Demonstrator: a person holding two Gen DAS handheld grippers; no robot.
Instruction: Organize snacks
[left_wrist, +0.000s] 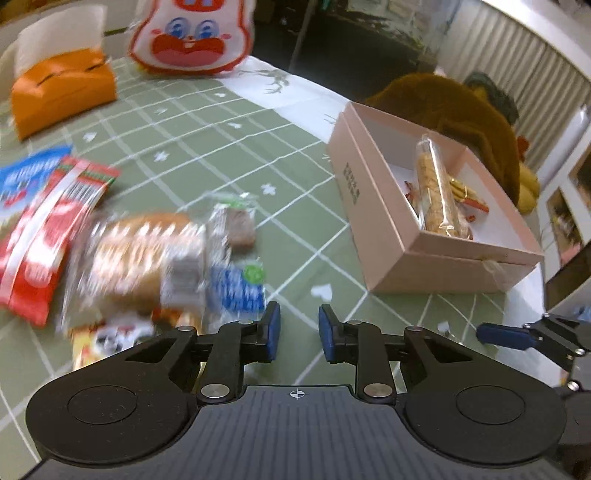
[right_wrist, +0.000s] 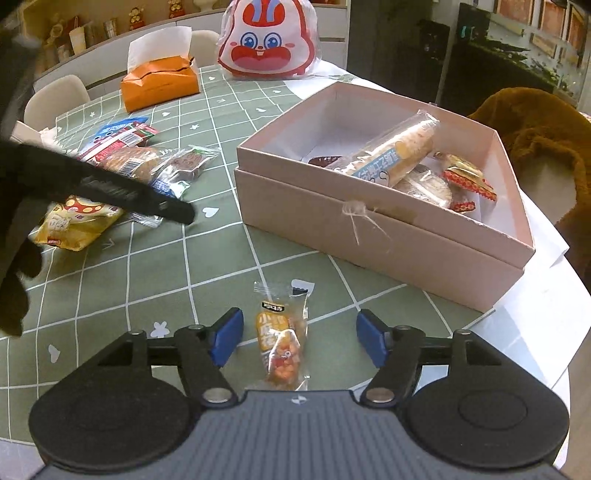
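A pink box (right_wrist: 369, 229) stands on the green checked tablecloth and holds a long bread roll (right_wrist: 391, 155) and several small wrapped snacks; it also shows in the left wrist view (left_wrist: 424, 258). A small orange snack packet (right_wrist: 282, 339) lies on the cloth between the fingers of my open right gripper (right_wrist: 299, 341), untouched. My left gripper (left_wrist: 299, 332) is open and empty above the cloth, just right of a blurred pile of snacks (left_wrist: 147, 254). The same pile (right_wrist: 147, 166) lies left of the box in the right wrist view, with the left gripper's arm (right_wrist: 110, 188) over it.
An orange tissue box (right_wrist: 159, 83) and a rabbit-face bag (right_wrist: 266, 40) stand at the far side of the table. A brown plush-covered chair (right_wrist: 546, 147) sits behind the box. The table's white edge (right_wrist: 546, 332) curves close on the right.
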